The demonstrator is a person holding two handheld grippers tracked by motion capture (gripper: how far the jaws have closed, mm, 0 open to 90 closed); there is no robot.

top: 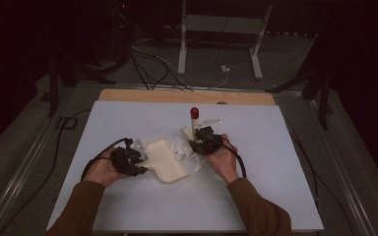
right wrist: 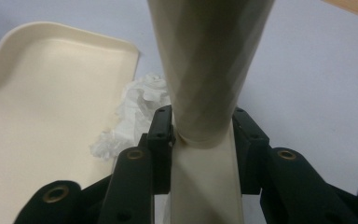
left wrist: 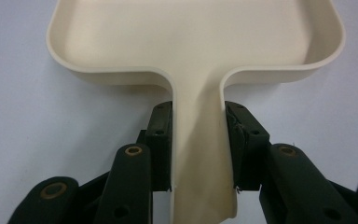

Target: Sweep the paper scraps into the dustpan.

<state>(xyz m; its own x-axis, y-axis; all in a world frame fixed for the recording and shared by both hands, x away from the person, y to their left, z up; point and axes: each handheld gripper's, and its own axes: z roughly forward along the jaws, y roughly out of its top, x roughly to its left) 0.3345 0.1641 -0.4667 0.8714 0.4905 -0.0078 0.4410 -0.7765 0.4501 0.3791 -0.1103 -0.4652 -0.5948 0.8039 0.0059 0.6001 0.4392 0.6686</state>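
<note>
Dustpan (top: 166,161) work was what you had in hand. Your left gripper (top: 137,160) had its fingers (left wrist: 161,140) closed tight on the pan's handle, one on each side, keeping the pan flat on the bench (top: 128,206) with its open mouth turned toward the crumpled paper (top: 183,149). That placing made sense, since the paper lay just beside the pan's edge, ready to be pushed in. Your right gripper (top: 201,139) had its fingers (right wrist: 161,140) clamped on the cream handle of the brush (top: 194,118), which stood nearly upright with its red tip on top, just behind the paper. Held that way, you probably meant to sweep toward the pan.
</note>
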